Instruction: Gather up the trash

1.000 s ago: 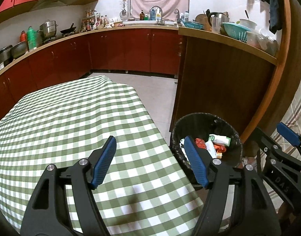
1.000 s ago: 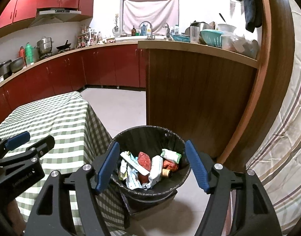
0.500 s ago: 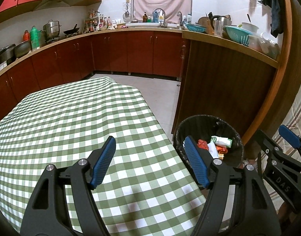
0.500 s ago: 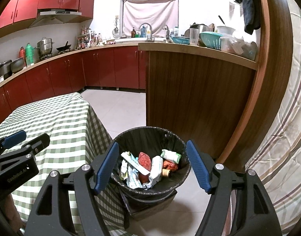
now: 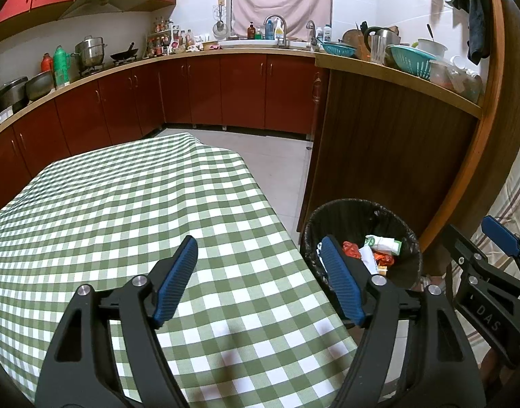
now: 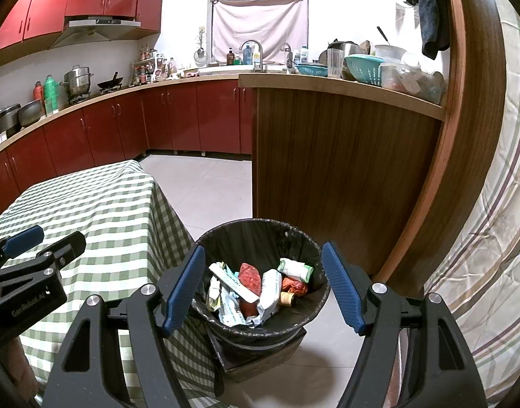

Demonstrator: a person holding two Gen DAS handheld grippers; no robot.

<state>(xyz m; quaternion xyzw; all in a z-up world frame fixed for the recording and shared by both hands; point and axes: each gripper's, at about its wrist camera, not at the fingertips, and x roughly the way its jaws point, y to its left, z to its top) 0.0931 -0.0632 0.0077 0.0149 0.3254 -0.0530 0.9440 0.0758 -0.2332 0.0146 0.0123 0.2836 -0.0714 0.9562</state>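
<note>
Left wrist: checked tablecloth (image 5: 131, 224), trash bin (image 6: 260, 238) beside; both grippers wide apart, holding nothing.

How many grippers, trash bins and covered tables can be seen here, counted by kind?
Grippers: 2 (left gripper, right gripper, both open)
Trash bin, black-lined: 1
Table with green checked cloth: 1
Total: 4
</note>
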